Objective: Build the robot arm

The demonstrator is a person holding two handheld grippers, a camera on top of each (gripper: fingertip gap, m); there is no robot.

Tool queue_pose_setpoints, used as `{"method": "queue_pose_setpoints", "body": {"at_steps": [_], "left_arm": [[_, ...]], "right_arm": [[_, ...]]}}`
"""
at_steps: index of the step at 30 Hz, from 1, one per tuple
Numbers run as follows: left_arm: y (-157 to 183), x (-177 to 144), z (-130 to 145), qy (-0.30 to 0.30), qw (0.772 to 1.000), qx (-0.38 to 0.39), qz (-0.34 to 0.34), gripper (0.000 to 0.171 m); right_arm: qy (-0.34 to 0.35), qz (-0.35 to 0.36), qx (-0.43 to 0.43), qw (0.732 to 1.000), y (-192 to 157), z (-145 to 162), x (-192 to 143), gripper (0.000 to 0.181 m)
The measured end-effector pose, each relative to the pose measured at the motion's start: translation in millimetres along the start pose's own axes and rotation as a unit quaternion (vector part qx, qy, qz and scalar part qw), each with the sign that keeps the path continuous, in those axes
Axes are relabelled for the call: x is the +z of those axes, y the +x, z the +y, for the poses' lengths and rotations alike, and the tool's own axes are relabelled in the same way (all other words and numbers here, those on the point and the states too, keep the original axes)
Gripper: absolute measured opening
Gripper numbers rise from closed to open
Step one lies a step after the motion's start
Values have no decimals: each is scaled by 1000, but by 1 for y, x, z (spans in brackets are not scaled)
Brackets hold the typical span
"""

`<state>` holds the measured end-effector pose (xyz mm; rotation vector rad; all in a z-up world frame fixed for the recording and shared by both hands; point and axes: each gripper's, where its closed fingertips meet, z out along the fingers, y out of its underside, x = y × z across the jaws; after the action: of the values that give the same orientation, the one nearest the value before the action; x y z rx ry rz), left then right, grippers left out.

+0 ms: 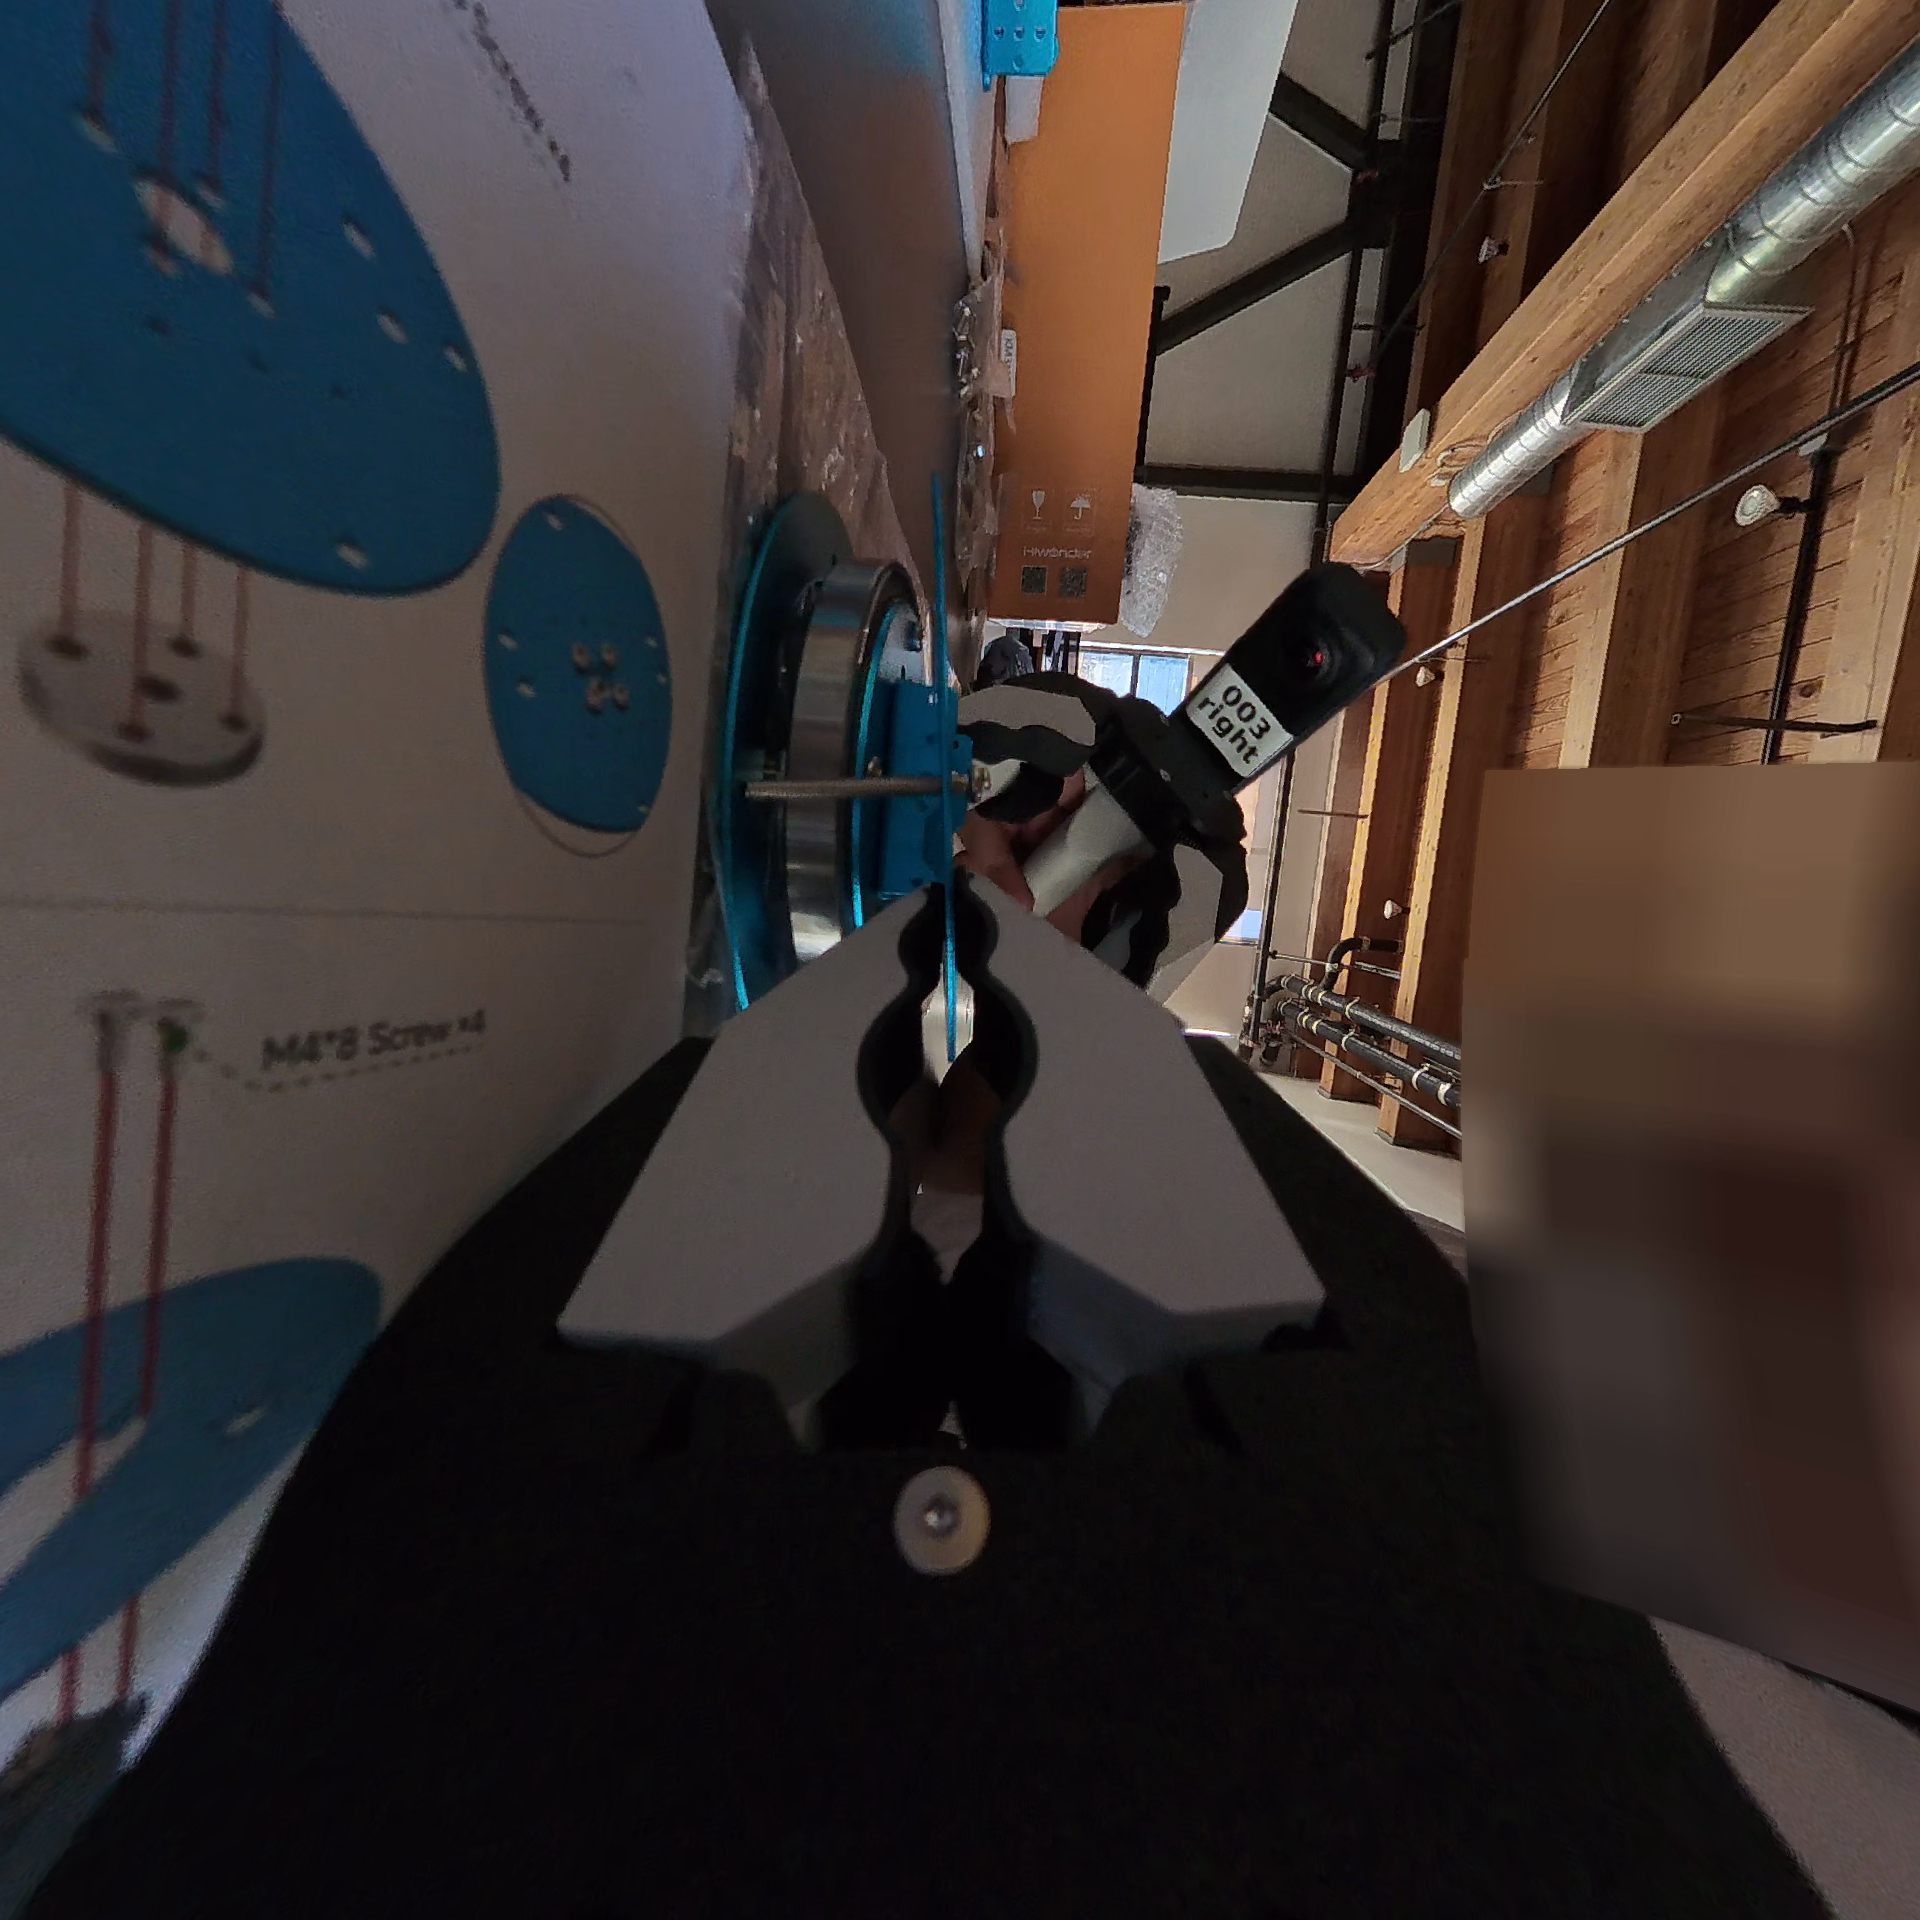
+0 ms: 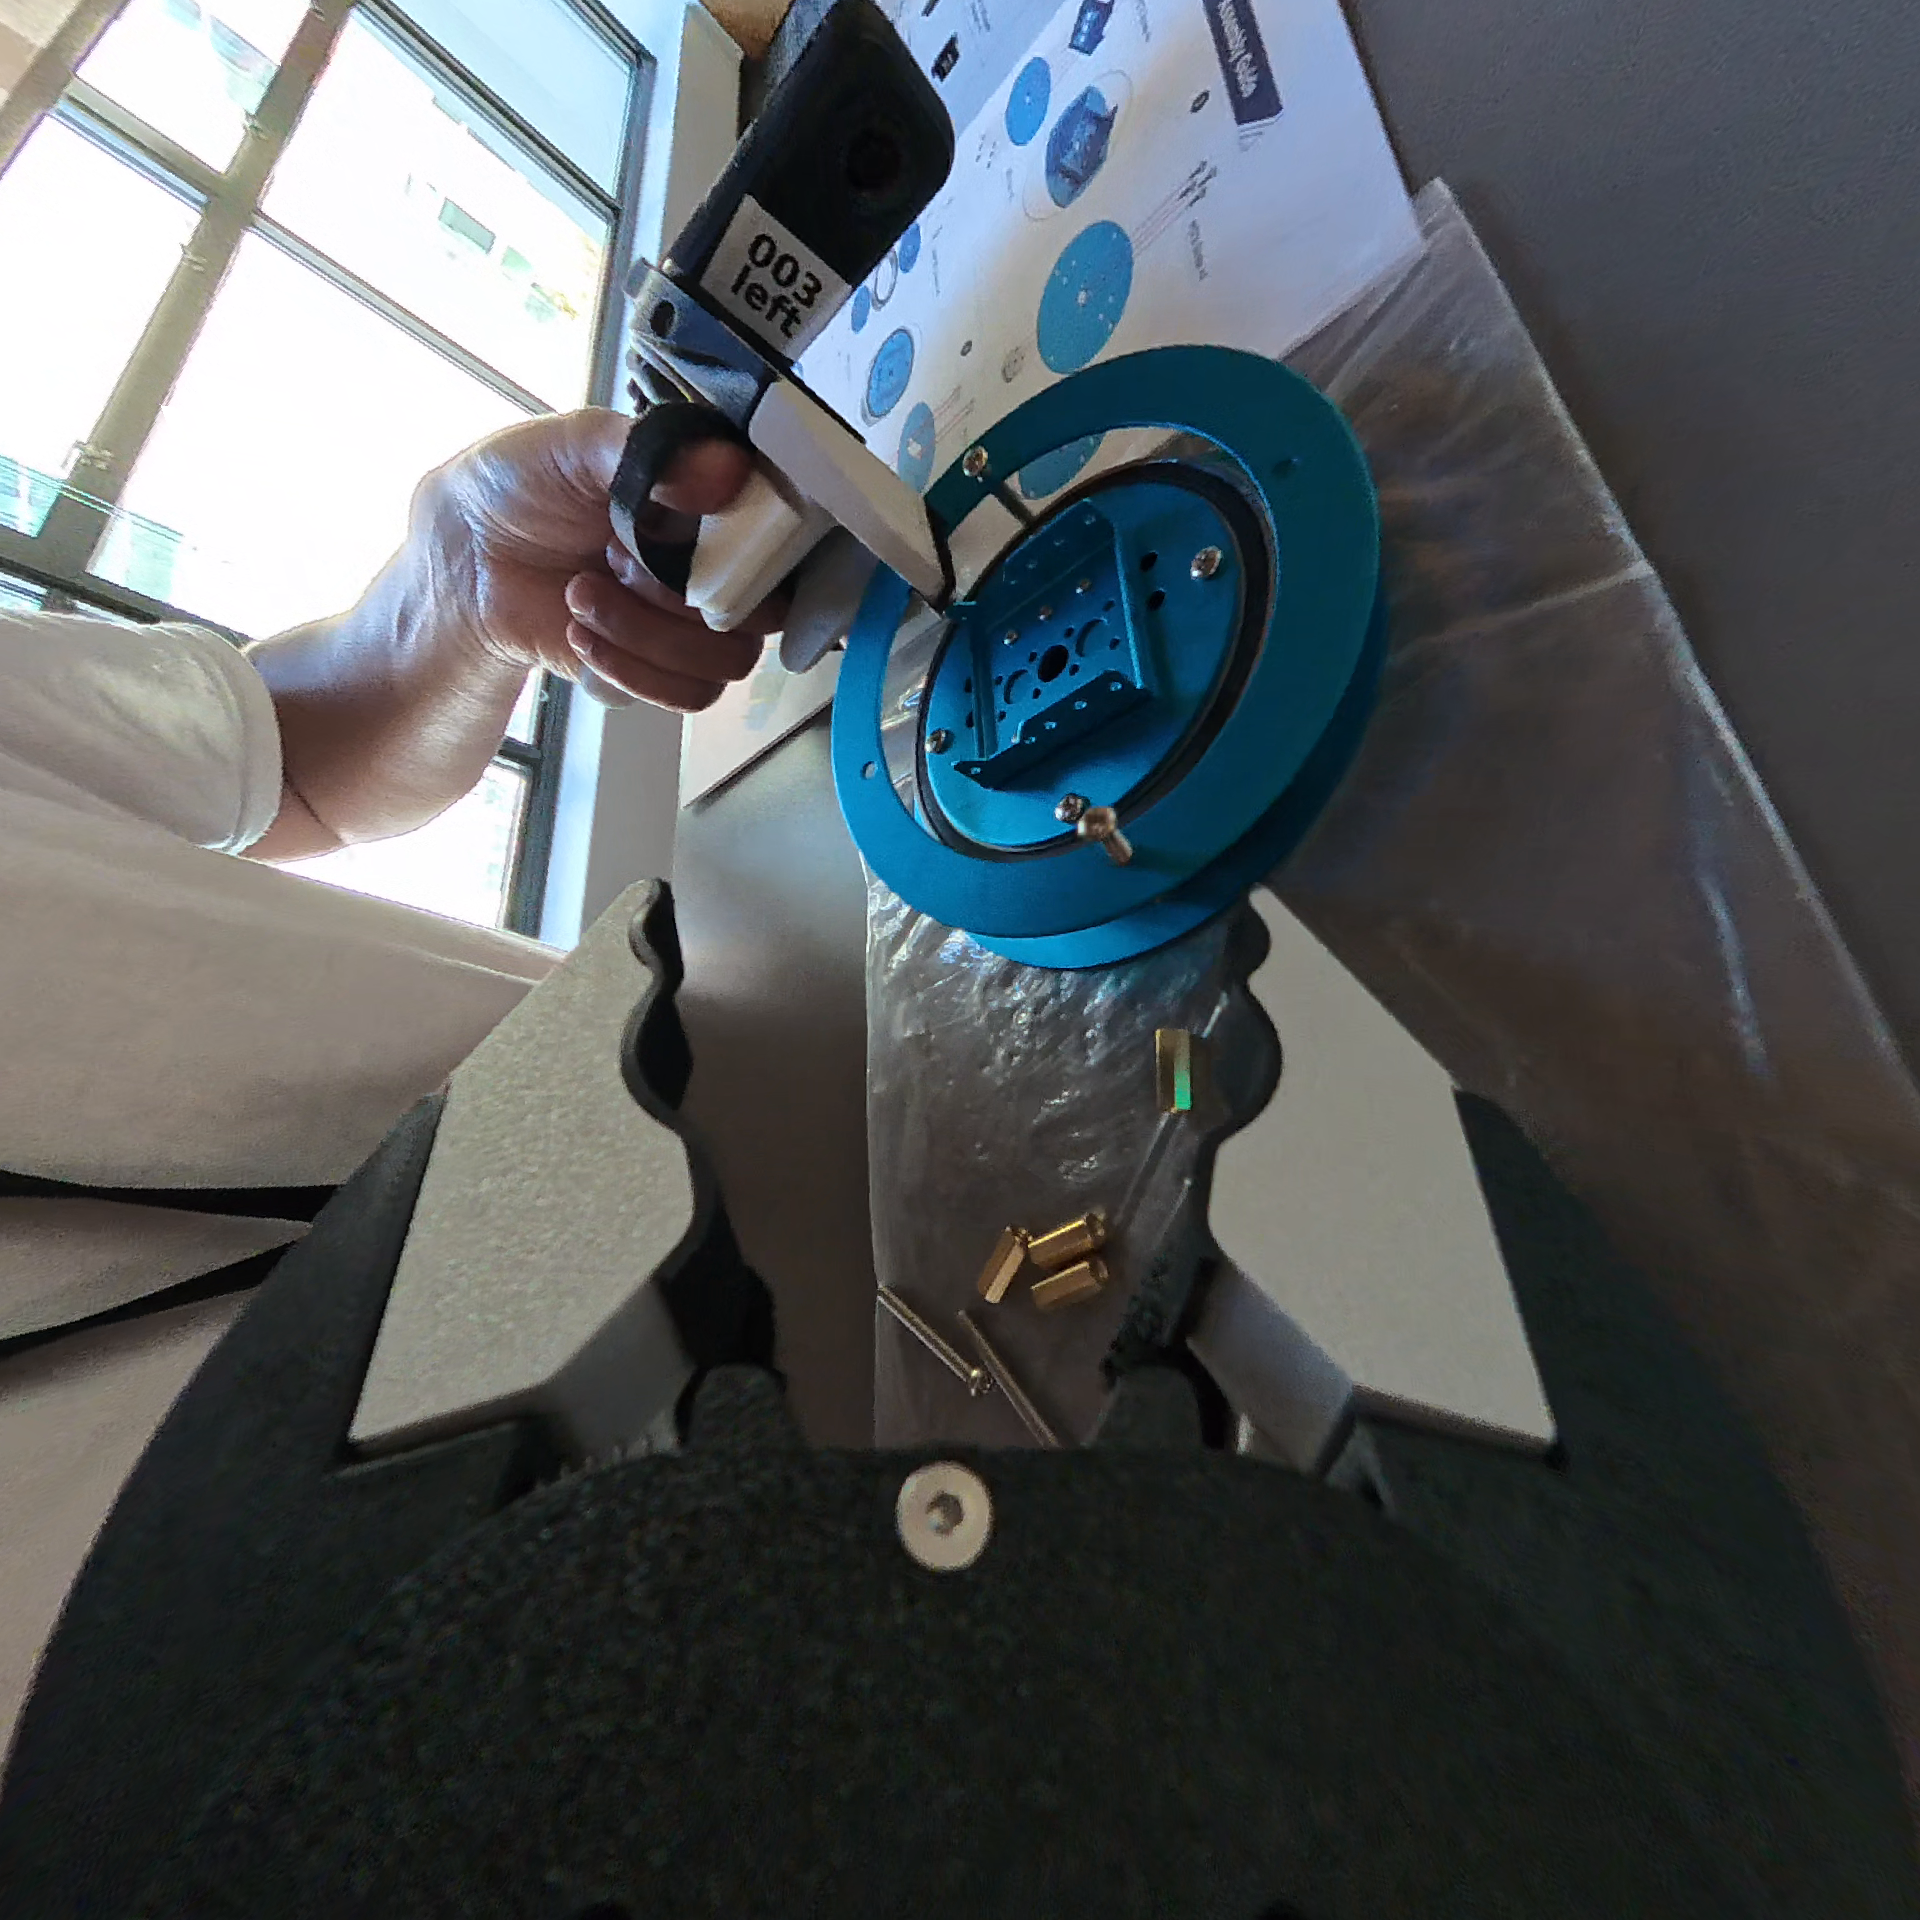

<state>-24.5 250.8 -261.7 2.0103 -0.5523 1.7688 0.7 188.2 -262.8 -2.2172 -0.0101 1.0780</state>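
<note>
A blue round base assembly (image 2: 1320,582) lies on clear plastic wrap, with a blue square bracket (image 2: 1060,655) in its middle. A thin blue ring plate (image 2: 883,769) sits over it on long screws; one screw head (image 2: 1101,831) sticks up at the near rim. My left gripper (image 1: 951,899) is shut on the ring's edge (image 1: 948,971); it also shows in the right wrist view (image 2: 940,597), held by a hand (image 2: 520,561). My right gripper (image 2: 956,997) is open and empty, short of the assembly, above loose brass standoffs (image 2: 1049,1257). In the left wrist view the right gripper (image 1: 1029,748) hovers by the long screw (image 1: 831,790).
Two long loose screws (image 2: 935,1340) and one more brass standoff (image 2: 1174,1070) lie on the plastic wrap (image 2: 1507,623). A printed instruction sheet (image 1: 364,831) lies beside the assembly. An orange cardboard box (image 1: 1081,312) and small hardware stand farther along the table. The grippers' ends are close to 8 cm from one another.
</note>
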Motion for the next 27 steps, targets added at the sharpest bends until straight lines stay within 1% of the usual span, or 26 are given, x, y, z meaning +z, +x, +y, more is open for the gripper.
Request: {"method": "queue_pose_setpoints", "body": {"at_steps": [3,5,7,8,11,13,15,17,21,25,27], "left_arm": [[0,0,1,-1,1000,-1,-2,0],[0,0,2,-5,1000,1,-4,0],[0,0,3,-8,1000,3,-9,0],[0,0,3,-9,1000,4,-11,0],[0,0,3,-12,1000,4,-15,0],[0,1,4,-15,1000,4,-16,0],[0,1,4,-17,1000,6,-18,0],[0,1,4,-18,1000,6,-19,0],[-1,1,4,-19,1000,7,-21,0],[0,1,4,-24,999,9,-20,1],[2,1,5,-25,999,11,-19,7]], "right_arm": [[0,-1,3,1000,3,0,-2,94],[-3,-1,-3,1000,5,-2,-4,78],[-8,36,-25,999,16,-3,-7,60],[-8,58,-46,997,21,-4,-8,59],[8,107,-139,985,22,-13,-3,79],[19,148,-191,970,25,-19,3,94],[17,179,-224,958,29,-21,9,113],[1,192,-238,952,35,-20,17,126],[-33,194,-243,950,39,-13,30,128],[-42,203,-254,945,40,-13,33,127],[-44,205,-259,943,41,-12,33,126]]}}
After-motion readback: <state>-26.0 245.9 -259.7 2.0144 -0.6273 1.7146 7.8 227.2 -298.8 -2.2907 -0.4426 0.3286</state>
